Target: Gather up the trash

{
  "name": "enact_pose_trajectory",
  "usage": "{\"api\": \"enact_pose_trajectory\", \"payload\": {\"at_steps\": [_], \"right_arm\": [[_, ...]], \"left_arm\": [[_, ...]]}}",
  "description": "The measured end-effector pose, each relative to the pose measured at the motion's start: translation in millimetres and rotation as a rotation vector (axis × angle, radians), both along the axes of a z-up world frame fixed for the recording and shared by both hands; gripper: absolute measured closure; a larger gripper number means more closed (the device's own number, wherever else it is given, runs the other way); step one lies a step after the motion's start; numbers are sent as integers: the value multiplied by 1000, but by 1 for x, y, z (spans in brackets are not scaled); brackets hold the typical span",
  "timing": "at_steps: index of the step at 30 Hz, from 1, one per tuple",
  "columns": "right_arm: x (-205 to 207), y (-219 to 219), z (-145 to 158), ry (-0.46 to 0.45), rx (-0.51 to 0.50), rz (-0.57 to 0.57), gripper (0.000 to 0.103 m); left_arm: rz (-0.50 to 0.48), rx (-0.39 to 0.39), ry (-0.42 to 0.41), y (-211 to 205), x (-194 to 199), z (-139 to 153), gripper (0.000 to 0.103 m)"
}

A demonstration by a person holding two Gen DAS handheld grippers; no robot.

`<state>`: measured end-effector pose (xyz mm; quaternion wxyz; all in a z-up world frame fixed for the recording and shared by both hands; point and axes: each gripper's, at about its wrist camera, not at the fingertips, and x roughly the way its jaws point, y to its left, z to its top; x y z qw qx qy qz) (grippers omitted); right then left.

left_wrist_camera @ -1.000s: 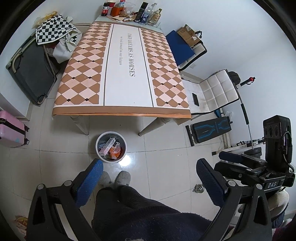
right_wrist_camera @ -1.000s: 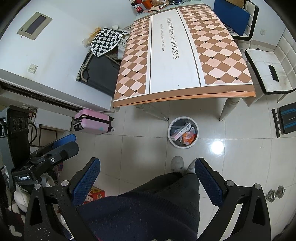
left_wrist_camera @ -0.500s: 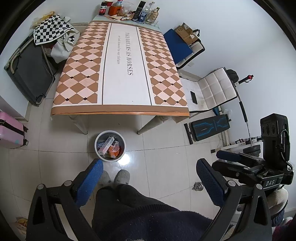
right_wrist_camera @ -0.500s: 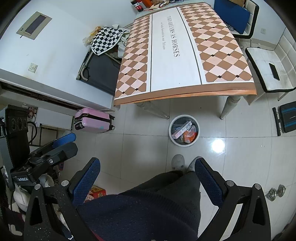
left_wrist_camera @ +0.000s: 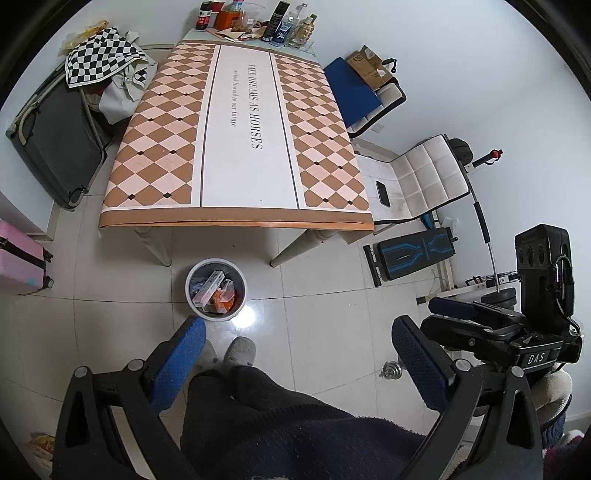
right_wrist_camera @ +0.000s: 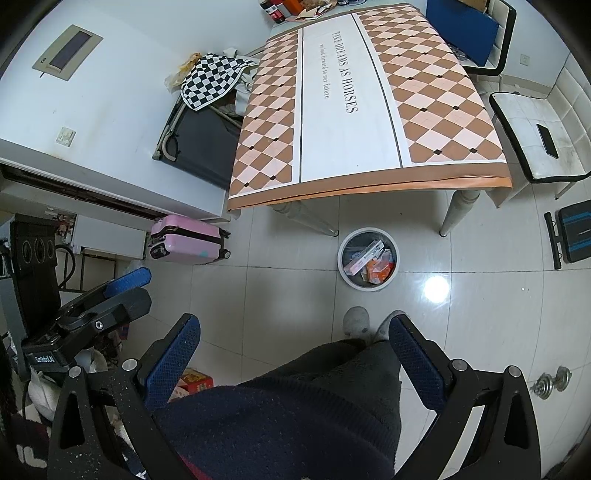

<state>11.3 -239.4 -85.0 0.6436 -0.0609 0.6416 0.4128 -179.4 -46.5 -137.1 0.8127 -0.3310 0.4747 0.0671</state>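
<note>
A round white trash bin (left_wrist_camera: 192,295) stands on the tiled floor in front of the table; it also shows in the right wrist view (right_wrist_camera: 345,275). It holds a pink-and-white box (left_wrist_camera: 208,288) and orange wrappers (left_wrist_camera: 223,296). My left gripper (left_wrist_camera: 299,354) is open and empty, held high above the floor over the person's legs. My right gripper (right_wrist_camera: 295,354) is open and empty at a similar height. Each gripper shows in the other's view, the right one (left_wrist_camera: 491,325) and the left one (right_wrist_camera: 107,299).
A table (left_wrist_camera: 236,218) with a checked cloth carries bottles and packets (left_wrist_camera: 255,22) at its far end. White chairs (left_wrist_camera: 417,177) stand to its right, a dark suitcase (left_wrist_camera: 51,136) and a pink suitcase (right_wrist_camera: 184,240) to its left. A small dumbbell (left_wrist_camera: 391,369) lies on the floor.
Both views have shifted slightly, with the table and bin drifting a little in frame. Both grippers stay open and empty.
</note>
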Motion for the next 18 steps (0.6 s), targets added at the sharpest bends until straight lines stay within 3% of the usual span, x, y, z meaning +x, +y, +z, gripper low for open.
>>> {"api": "enact_pose_trajectory", "payload": {"at_steps": [18], "right_arm": [[0, 1, 1, -1, 2, 1, 0]], "left_arm": [[2, 3, 0, 0, 0, 0, 0]]}}
